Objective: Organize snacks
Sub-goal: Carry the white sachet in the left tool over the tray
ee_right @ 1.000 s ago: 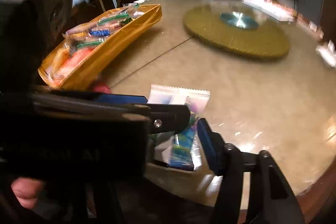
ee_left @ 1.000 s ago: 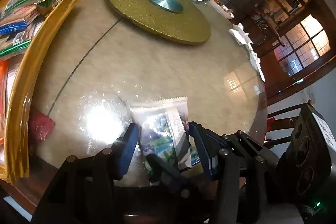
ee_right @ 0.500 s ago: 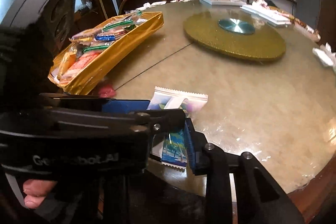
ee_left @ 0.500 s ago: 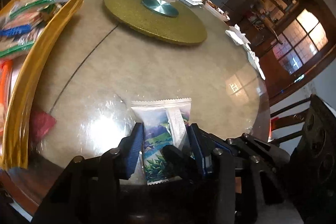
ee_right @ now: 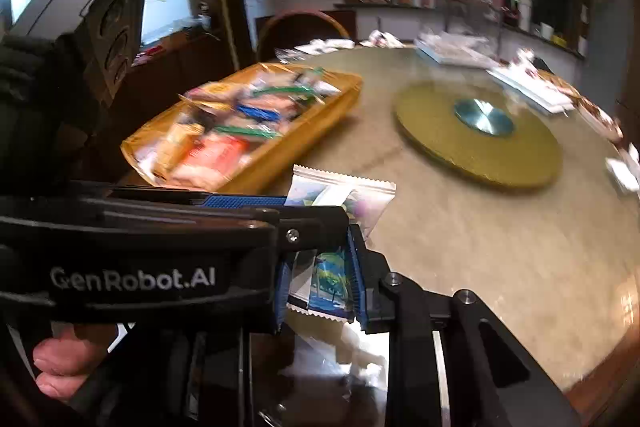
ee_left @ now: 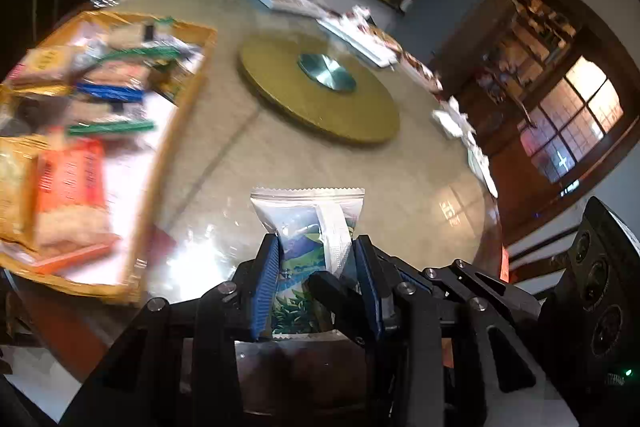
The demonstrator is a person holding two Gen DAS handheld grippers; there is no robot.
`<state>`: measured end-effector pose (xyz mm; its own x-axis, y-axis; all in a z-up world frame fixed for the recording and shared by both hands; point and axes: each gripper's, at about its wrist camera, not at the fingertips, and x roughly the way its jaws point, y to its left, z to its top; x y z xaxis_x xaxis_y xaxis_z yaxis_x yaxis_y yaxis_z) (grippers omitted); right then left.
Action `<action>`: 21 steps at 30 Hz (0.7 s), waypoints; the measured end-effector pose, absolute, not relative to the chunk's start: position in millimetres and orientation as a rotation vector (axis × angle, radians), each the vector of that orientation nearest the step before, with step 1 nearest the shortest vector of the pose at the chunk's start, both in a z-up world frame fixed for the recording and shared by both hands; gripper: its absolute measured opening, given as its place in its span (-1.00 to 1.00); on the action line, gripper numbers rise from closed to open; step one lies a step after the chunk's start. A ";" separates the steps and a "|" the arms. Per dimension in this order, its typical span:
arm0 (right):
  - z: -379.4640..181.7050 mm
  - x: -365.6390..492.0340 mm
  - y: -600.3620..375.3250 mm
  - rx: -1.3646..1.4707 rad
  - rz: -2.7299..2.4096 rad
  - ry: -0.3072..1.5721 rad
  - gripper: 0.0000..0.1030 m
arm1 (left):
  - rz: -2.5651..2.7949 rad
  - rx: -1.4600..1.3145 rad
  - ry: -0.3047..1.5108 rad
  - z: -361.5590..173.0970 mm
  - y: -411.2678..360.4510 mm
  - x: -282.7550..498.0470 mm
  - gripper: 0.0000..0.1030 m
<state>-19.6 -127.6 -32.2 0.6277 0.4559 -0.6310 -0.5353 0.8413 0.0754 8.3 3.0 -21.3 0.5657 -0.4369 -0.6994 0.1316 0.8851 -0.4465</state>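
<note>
A white snack packet (ee_left: 306, 205) with a blue-green landscape print is gripped from both sides at once. The blue pads of my left gripper (ee_left: 316, 251) press its two edges, and the jaws are closing on it. In the right wrist view the packet (ee_right: 344, 187) sticks out past my left gripper's black body (ee_right: 132, 279). My right gripper (ee_right: 320, 277) pinches the packet's near end, its jaws also closing. The packet hangs above the glass tabletop (ee_left: 400, 195). A gold tray (ee_left: 172, 163) full of wrapped snacks lies to the left, and the same tray (ee_right: 308, 143) appears beyond the packet.
A gold turntable disc (ee_left: 320, 99) with a metal hub sits mid-table, also the disc (ee_right: 480, 151). Papers and boxes (ee_left: 360, 39) line the far rim. A red wrapper (ee_left: 164, 241) lies beside the tray. A person's fingers (ee_right: 60, 359) hold the left gripper's handle. Chairs stand around the table.
Both pairs of jaws have narrowed onto the packet. Both grippers have risen with it, so the tray's inside and the far room now show more.
</note>
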 end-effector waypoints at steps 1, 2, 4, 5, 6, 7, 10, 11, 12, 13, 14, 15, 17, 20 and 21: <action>-29.4 -19.1 -121.4 -0.127 0.590 0.684 -0.46 | -0.326 -0.379 0.908 -18.1 10.8 7.0 -0.27; -26.6 -18.6 -115.8 -0.127 0.606 0.679 -0.46 | -0.315 -0.384 0.899 -14.9 17.0 5.7 -0.27; -20.3 -16.9 -101.8 -0.138 0.644 0.662 -0.46 | -0.283 -0.388 0.878 -7.8 31.9 4.7 -0.28; -17.0 -14.2 -93.6 -0.138 0.668 0.657 -0.46 | -0.262 -0.391 0.867 -3.9 41.1 4.2 -0.28; -14.7 -11.4 -86.0 -0.137 0.688 0.656 -0.46 | -0.243 -0.395 0.858 -0.5 48.7 4.3 -0.28; -11.8 -7.0 -75.5 -0.137 0.716 0.655 -0.46 | -0.228 -0.403 0.853 1.8 56.3 4.8 -0.28; -8.1 2.7 -52.8 -0.133 0.777 0.650 -0.47 | -0.177 -0.430 0.827 5.5 80.5 9.4 -0.28; -9.0 8.2 -44.3 -0.127 0.800 0.656 -0.47 | -0.153 -0.437 0.823 4.7 88.3 11.6 -0.29; -10.4 14.4 -35.9 -0.120 0.820 0.667 -0.47 | -0.123 -0.449 0.821 2.6 97.7 14.3 -0.29; -12.5 21.6 -24.8 -0.113 0.843 0.681 -0.47 | -0.109 -0.458 0.819 1.1 104.5 15.6 -0.29; -13.9 25.6 -18.0 -0.113 0.853 0.688 -0.47 | -0.092 -0.472 0.820 -1.4 113.6 19.1 -0.29; -15.9 31.7 -8.0 -0.115 0.869 0.700 -0.47 | -0.083 -0.481 0.821 -2.6 119.4 20.1 -0.29; -20.3 42.4 4.1 -0.100 0.888 0.737 -0.47 | -0.064 -0.509 0.834 -8.1 131.8 27.4 -0.29; -28.2 58.9 16.8 -0.058 0.893 0.803 -0.47 | -0.062 -0.554 0.847 -17.6 146.9 37.0 -0.29; -29.8 60.7 20.0 -0.060 0.890 0.806 -0.47 | -0.056 -0.572 0.855 -21.1 151.0 39.4 -0.29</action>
